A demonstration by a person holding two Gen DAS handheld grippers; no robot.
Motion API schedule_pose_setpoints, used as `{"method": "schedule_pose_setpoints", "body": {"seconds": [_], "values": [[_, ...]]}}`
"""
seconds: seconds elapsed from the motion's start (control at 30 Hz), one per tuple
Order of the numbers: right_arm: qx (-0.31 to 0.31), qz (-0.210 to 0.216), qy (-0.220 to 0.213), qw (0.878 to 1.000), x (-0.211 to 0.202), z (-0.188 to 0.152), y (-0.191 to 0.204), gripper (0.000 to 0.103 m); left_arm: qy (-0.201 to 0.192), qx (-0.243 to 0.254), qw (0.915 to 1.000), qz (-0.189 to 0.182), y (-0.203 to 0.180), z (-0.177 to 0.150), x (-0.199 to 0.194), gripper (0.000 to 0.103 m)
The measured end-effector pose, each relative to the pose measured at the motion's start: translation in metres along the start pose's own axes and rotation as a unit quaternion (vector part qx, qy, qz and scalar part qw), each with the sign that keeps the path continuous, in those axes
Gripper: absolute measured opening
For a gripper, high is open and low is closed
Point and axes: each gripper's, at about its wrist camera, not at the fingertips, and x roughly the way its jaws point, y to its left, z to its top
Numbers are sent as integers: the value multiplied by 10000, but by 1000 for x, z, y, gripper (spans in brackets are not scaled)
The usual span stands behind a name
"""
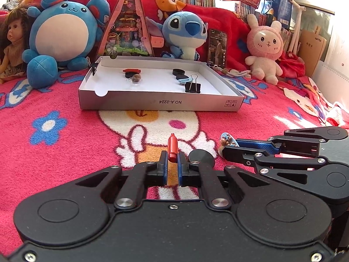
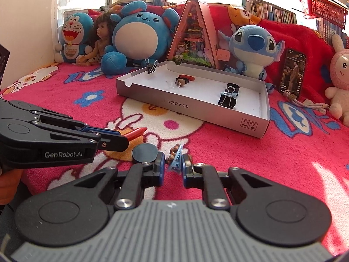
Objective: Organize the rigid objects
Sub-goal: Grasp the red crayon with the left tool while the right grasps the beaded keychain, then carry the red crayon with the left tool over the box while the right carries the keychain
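- The left gripper has its blue-padded fingers closed tight on a small red crayon-shaped plastic piece; the pointed end sticks out forward and the lower end is hidden between the pads.
- Seen from the right wrist view, the same red piece pokes out sideways from the left gripper, only its tip half showing.
- The right gripper is narrowed to a small gap around a little light-blue hair clip with brown bear figures; the clip stands tilted between the pads, and whether both pads press on it is hard to tell.
- From the left wrist view only the rounded end of the clip shows past the right gripper; the rest is covered by its fingers.
- A flat black round disc lies on the pink cartoon-print blanket between the two grippers, partly hidden behind the right gripper's left finger.
- Farther out, a shallow white cardboard box lid rests on the blanket near its far edge.
- Inside it, near the right wall, lie a black binder clip, a blue item and a black ring too small to make out; toward the left sit a red piece on a black one, a brown ball and a clear dome.
- Another binder clip grips the lid's far-left corner.
- Plush toys, a doll and an upright phone line the blanket's far edge.
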Motion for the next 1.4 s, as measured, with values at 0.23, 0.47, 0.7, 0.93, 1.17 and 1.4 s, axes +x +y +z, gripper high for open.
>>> {"method": "schedule_pose_setpoints", "body": {"seconds": [0.23,0.47,0.7,0.93,1.17,1.4], "values": [[112,-169,-97,9997,1,7,-4,20,-178,13,9998,70,0,13,1,8],[246,-381,-221,9987,8,23,-13,20,-520,78,9984,208,1,43,6,8],[415,-508,-329,9973,23,44,-30,20,-654,76,9973,321,6,70,26,8],[591,-606,-375,9957,40,58,-45,20,-672,-11,9967,448,14,85,47,8],[527,-716,-319,9955,56,63,-49,20,-578,10,9968,549,19,89,68,8],[598,-785,-245,9948,77,67,-55,20,-389,-104,9975,584,27,93,91,8]]}}
